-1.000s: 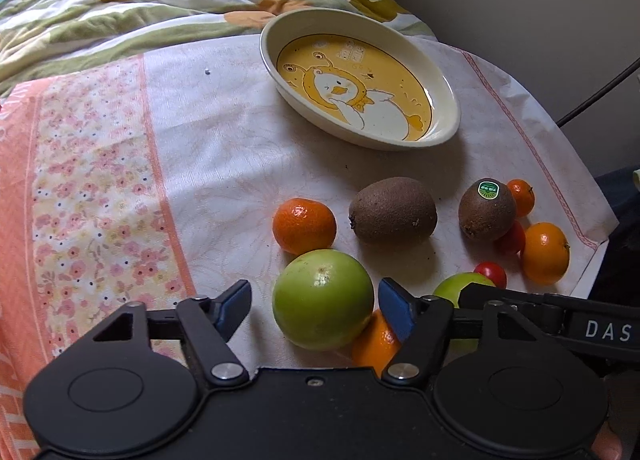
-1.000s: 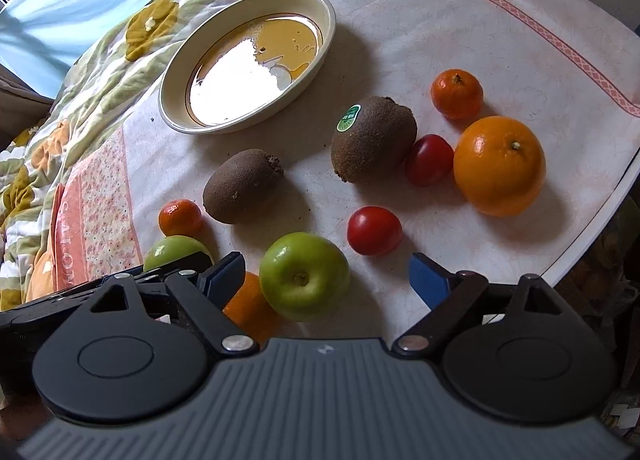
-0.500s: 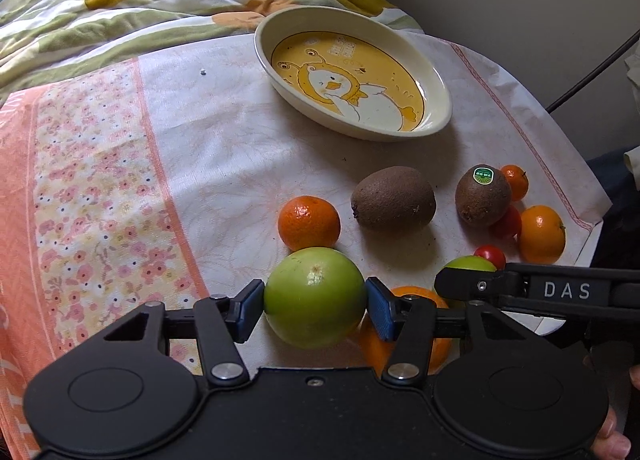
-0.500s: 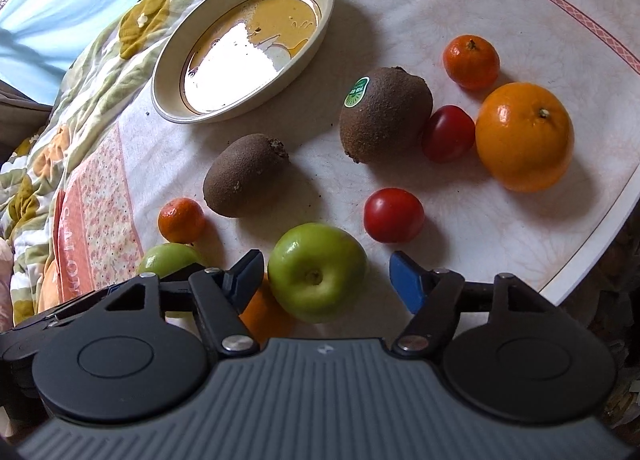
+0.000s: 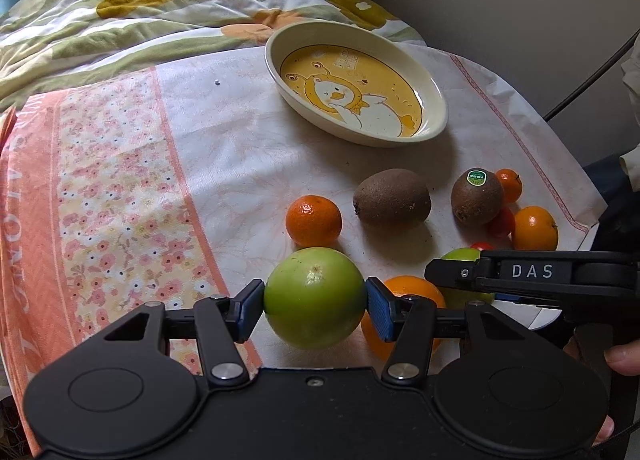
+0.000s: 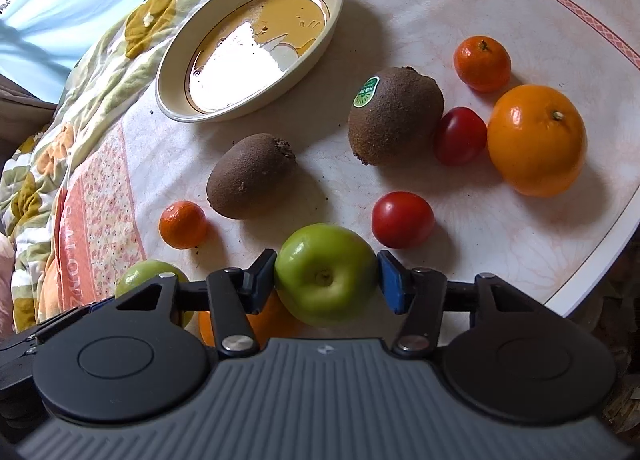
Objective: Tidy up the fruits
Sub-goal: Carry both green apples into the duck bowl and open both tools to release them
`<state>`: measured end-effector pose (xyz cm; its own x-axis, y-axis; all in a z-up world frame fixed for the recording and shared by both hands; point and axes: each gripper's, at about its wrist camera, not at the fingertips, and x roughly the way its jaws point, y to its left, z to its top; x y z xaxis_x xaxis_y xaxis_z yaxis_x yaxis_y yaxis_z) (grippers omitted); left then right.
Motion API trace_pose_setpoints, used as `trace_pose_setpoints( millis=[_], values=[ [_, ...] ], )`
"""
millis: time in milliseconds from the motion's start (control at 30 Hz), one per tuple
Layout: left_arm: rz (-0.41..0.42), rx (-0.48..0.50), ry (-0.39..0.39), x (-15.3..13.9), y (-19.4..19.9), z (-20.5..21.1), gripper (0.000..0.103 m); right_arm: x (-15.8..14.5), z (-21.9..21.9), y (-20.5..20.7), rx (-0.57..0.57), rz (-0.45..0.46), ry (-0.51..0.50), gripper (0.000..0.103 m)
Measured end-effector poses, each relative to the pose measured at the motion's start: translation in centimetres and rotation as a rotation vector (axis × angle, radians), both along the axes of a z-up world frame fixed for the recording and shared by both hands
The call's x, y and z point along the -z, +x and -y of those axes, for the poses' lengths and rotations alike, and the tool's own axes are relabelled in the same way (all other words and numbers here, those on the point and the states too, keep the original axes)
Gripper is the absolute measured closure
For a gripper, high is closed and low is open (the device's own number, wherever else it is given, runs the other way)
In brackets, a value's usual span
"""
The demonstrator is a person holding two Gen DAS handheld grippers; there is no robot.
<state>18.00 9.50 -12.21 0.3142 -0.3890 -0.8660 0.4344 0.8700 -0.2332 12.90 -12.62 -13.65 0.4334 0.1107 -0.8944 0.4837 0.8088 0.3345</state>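
1. Left gripper points steeply down over the table. Its blue pads press both sides of a green fruit.
2. Right gripper, likewise pitched down, has just been closing. Its pads now clamp a green apple.
3. The two grippers sit side by side at the near table edge.
4. The dish lies beyond, well apart, empty.
5. Kiwis, oranges and tomatoes lie loose between.

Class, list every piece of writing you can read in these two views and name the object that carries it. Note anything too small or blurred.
"DAS": white letters on the right gripper, seen side-on in the left wrist view.
Green sticker on the kiwi: print too small to read.
Plate: small lettering by the duck, unreadable.
Tablecloth: pale capitals along the orange border, unclear.
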Motion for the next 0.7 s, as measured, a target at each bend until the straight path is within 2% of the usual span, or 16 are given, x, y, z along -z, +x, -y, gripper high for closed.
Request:
trace_pose_setpoints(
  millis=[200, 433, 700],
  values=[
    [0.049, -0.012, -0.013, -2.5, -0.6, -0.3, 0.044, -3.4, 0.0, -0.4, -0.030, 0.067, -0.029, 0.034],
    [0.158, -0.049, -0.046, -6.9, -0.6, -0.1, 0.044, -8.6, 0.7, 0.2, -0.101, 0.159, -0.075, 0.034],
    [0.253, -0.111, -0.046, -10.2, 1.1, 2.0, 0.044, -12.0, 2.9, 4.6, -0.232, 0.231, -0.119, 0.034]
  ],
)
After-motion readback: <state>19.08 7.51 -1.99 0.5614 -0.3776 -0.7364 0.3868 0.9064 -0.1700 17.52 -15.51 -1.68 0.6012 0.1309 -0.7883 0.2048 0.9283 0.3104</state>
